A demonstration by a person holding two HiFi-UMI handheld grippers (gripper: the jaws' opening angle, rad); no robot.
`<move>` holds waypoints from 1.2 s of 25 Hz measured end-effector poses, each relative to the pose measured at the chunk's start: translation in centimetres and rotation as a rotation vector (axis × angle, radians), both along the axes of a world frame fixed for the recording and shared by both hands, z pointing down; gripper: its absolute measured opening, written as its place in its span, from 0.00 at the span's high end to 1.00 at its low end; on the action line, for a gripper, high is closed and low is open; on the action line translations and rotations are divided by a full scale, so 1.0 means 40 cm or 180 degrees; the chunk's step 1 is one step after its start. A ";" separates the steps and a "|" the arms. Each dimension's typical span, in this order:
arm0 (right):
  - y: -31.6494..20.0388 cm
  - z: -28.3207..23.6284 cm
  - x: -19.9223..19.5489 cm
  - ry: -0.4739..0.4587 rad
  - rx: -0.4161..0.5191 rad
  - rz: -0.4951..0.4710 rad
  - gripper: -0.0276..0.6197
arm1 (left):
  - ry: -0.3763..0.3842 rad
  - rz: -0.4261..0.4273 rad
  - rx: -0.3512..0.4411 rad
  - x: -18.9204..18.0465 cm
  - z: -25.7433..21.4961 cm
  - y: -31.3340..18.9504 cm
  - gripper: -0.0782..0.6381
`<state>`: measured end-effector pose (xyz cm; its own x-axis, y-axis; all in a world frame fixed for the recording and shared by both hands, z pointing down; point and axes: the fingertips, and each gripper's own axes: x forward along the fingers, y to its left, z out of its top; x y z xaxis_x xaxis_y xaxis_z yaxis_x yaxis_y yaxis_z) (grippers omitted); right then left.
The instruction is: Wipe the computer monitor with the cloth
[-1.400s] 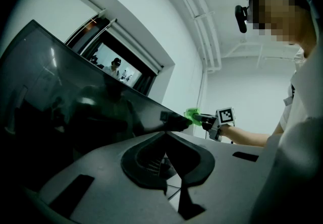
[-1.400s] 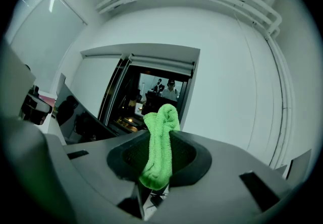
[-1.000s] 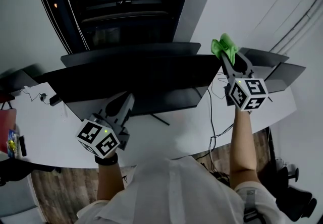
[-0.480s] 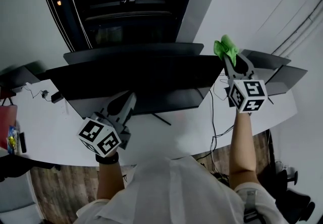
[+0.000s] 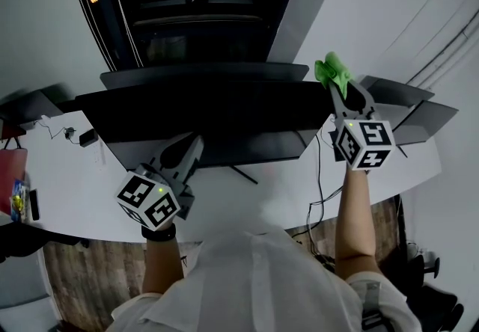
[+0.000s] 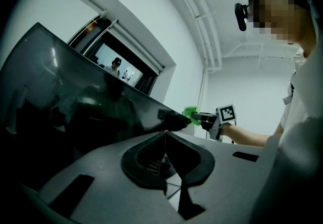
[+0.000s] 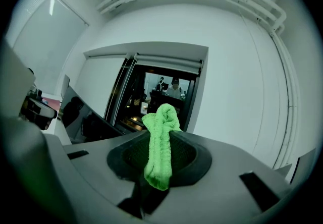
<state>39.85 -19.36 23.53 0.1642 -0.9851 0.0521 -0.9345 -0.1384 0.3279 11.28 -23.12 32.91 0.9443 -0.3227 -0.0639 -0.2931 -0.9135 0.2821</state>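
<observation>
The green cloth (image 5: 331, 69) is at the top right corner of the monitor (image 5: 209, 117). It is squeezed tight in the right tool (image 5: 337, 88), with a soft bunch poking out past the tips. The wiping looks to be just at its start, since the cloth is only at the monitor's edge. The next move would be to press the cloth flat on the dark screen and slide it toward the monitor's left side. The left tool (image 5: 192, 143) is closed with nothing in it, low in front of the monitor and over the tabletop (image 5: 67, 173). No view shows if the cloth touches the screen, and the screen is too dark to show any dirt.
</observation>
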 end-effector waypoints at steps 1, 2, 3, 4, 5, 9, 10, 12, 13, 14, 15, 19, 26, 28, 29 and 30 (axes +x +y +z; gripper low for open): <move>-0.004 0.000 -0.011 -0.0007 0.0001 -0.0018 0.84 | 0.0001 0.0002 0.0004 -0.004 -0.001 -0.001 0.87; -0.008 0.000 -0.023 -0.0016 0.0003 -0.0036 0.84 | 0.0001 0.0001 0.0006 -0.009 -0.002 -0.002 0.87; -0.013 0.000 -0.035 -0.0025 0.0005 -0.0055 0.84 | -0.0001 -0.0003 0.0008 -0.015 -0.002 -0.003 0.87; -0.017 0.000 -0.047 -0.0033 0.0008 -0.0074 0.84 | -0.0001 -0.0009 0.0008 -0.020 -0.003 -0.004 0.87; -0.023 0.001 -0.059 -0.0037 0.0008 -0.0092 0.84 | -0.0001 -0.0016 0.0007 -0.027 -0.003 -0.005 0.87; -0.044 0.003 -0.111 -0.0058 0.0013 -0.0172 0.84 | -0.0014 -0.0025 0.0010 -0.055 -0.002 -0.011 0.87; -0.049 0.003 -0.124 -0.0061 0.0016 -0.0191 0.84 | -0.0016 -0.0033 0.0008 -0.063 -0.002 -0.012 0.87; -0.060 0.003 -0.148 -0.0061 0.0019 -0.0228 0.84 | -0.0021 -0.0051 0.0006 -0.079 -0.001 -0.015 0.87; -0.066 0.002 -0.160 -0.0061 0.0019 -0.0246 0.84 | -0.0025 -0.0058 0.0008 -0.088 0.000 -0.016 0.87; -0.071 0.001 -0.172 -0.0062 0.0019 -0.0265 0.84 | -0.0030 -0.0066 0.0008 -0.097 0.000 -0.018 0.87; -0.076 0.000 -0.183 -0.0062 0.0020 -0.0284 0.84 | -0.0038 -0.0076 0.0007 -0.107 0.000 -0.019 0.87; -0.098 0.000 -0.232 -0.0072 0.0030 -0.0349 0.84 | -0.0060 -0.0141 0.0009 -0.153 0.003 -0.030 0.87; -0.139 0.000 -0.319 -0.0101 0.0026 -0.0484 0.84 | -0.0107 -0.0231 0.0006 -0.228 0.008 -0.054 0.87; -0.150 0.000 -0.346 -0.0110 0.0026 -0.0522 0.84 | -0.0121 -0.0250 -0.0007 -0.250 0.008 -0.060 0.87; -0.156 -0.001 -0.361 -0.0117 0.0029 -0.0540 0.84 | -0.0127 -0.0266 -0.0013 -0.261 0.008 -0.064 0.87; -0.161 -0.001 -0.376 -0.0125 0.0032 -0.0559 0.84 | -0.0131 -0.0282 -0.0015 -0.272 0.007 -0.069 0.87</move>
<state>24.83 -25.82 23.47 -0.0124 -0.9989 0.0450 -0.9567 0.0250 0.2901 0.39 -25.87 33.18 0.9138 -0.4054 -0.0239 -0.3842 -0.8821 0.2724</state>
